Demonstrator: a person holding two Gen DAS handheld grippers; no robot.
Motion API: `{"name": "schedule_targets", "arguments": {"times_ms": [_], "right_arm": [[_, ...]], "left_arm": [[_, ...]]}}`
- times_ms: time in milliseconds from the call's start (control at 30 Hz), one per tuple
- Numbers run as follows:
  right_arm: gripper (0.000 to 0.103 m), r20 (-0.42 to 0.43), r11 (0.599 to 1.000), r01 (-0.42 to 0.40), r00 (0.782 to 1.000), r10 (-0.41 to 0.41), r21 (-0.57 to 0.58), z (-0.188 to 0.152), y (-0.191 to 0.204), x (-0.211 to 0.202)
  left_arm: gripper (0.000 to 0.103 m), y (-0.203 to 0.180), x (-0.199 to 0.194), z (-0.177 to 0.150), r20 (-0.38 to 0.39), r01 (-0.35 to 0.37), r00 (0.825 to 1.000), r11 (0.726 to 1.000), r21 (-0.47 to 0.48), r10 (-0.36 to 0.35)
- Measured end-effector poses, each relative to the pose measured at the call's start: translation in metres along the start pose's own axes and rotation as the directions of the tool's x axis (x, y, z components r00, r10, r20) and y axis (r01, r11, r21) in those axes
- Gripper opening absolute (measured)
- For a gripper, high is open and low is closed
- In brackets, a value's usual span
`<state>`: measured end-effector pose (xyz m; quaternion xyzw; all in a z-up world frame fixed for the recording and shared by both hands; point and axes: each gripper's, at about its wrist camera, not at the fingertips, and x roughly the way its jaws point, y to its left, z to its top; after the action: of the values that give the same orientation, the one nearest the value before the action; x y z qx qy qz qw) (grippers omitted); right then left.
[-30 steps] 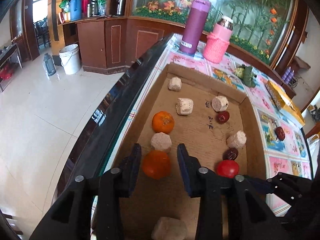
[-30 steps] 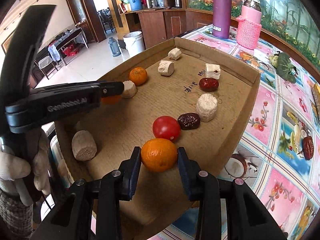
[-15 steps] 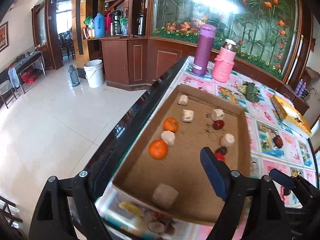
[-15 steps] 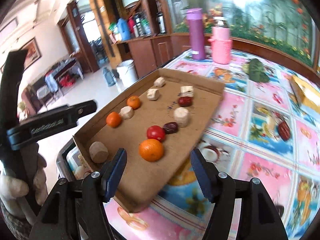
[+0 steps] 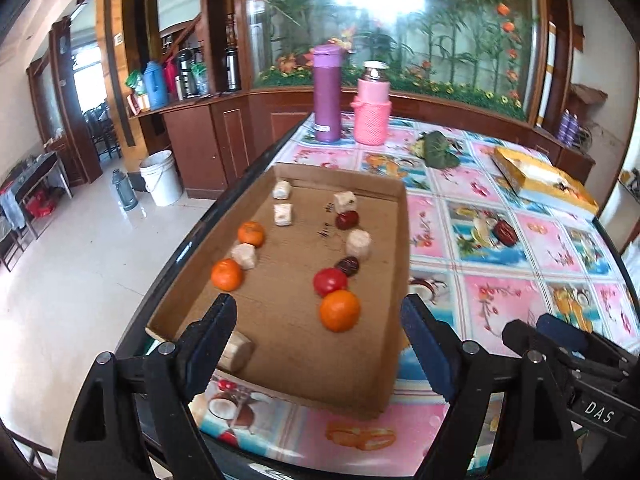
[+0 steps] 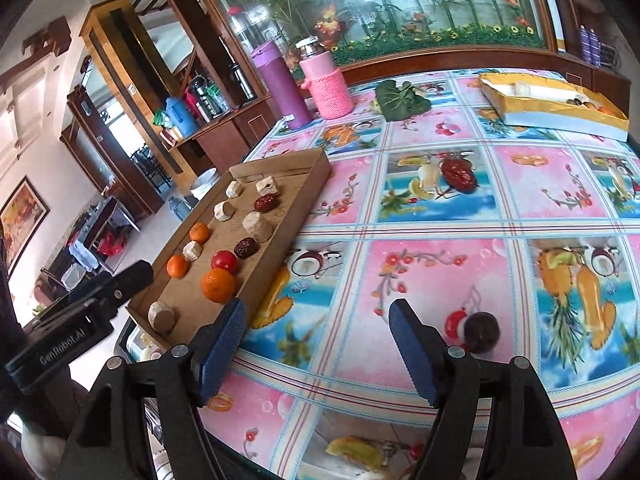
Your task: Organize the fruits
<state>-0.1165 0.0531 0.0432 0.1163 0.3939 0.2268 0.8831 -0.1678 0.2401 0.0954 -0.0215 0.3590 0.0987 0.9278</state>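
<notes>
Two labels — "DAS" (image 5: 599, 417), "GenRobot.AI" (image 6: 62, 346)

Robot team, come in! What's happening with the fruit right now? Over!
Left gripper open, empty. Right gripper open, empty, jaws just opening. Oranges, tomato, dates in cardboard tray; one date loose on tablecloth. Nothing blocking.

1. The middle lane of the cardboard tray (image 5: 402, 240) is left bare between two fruit rows.
2. Its raised walls bar level entry.
3. Open tablecloth (image 6: 420, 216) is found beside it; a purple flask (image 5: 327, 94) and pink bottle (image 5: 371, 110) are stood beyond.
</notes>
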Motion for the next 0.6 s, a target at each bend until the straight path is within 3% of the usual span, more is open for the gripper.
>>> {"name": "schedule_targets", "arguments": {"times_ms": [600], "right_arm": [[0.079, -0.008, 0.998, 0.018, 1.0, -0.018, 0.062, -0.01, -0.033, -0.005]], "left_arm": [[0.083, -0.027, 0.01, -0.012, -0.063, 0.041, 0.997, 0.998, 0.036, -0.039]]}}
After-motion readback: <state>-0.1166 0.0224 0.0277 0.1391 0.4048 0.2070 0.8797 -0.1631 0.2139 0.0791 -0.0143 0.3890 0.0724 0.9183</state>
